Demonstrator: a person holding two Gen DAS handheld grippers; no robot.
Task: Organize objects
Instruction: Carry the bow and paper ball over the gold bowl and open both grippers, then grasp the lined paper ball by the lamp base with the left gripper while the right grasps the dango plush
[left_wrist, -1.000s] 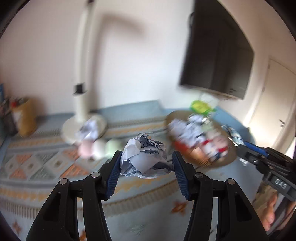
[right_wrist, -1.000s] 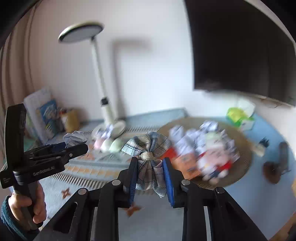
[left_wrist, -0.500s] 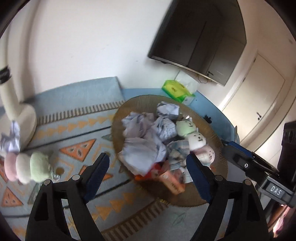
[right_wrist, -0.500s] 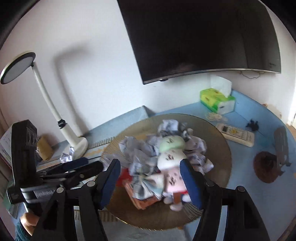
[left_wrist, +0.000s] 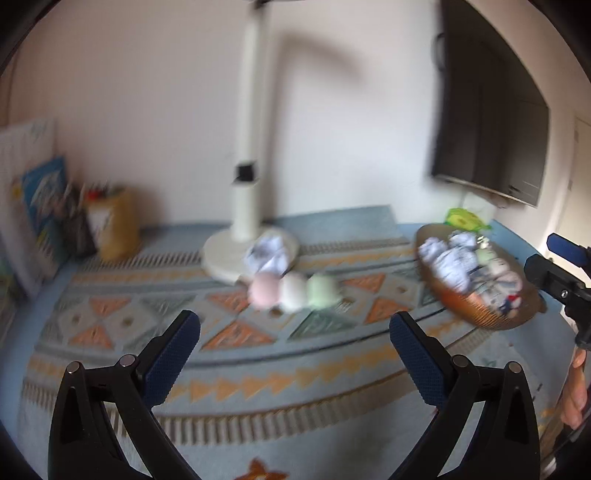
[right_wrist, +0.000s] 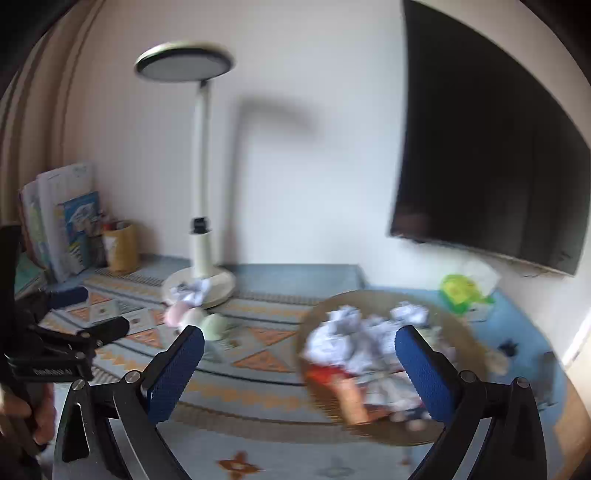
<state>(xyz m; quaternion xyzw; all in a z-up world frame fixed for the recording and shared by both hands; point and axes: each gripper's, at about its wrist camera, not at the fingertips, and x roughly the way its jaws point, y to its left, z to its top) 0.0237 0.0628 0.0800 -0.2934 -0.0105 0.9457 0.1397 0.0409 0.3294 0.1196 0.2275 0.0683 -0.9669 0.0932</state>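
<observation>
My left gripper (left_wrist: 294, 350) is open and empty above the patterned mat. Ahead of it lie a pink, white and green plush toy (left_wrist: 293, 290) and a crumpled paper ball (left_wrist: 269, 253) on the lamp base. A round woven tray (left_wrist: 480, 314) at the right holds crumpled papers and soft toys. My right gripper (right_wrist: 299, 363) is open and empty, with the tray (right_wrist: 317, 398) close below and to the right. The plush toy (right_wrist: 192, 319) and the paper ball (right_wrist: 192, 290) also show in the right wrist view, far left. The view is blurred.
A white desk lamp (right_wrist: 201, 221) stands at the back. Books (right_wrist: 62, 218) and a yellow pen cup (right_wrist: 120, 245) sit at the far left. A green tissue box (right_wrist: 461, 291) and a wall screen (right_wrist: 491, 162) are at the right. A patterned mat (left_wrist: 258, 354) covers the blue table.
Both grippers opened and dropped the paper ball and the checked bow into the tray. Both then drew back and swung left toward the lamp.
</observation>
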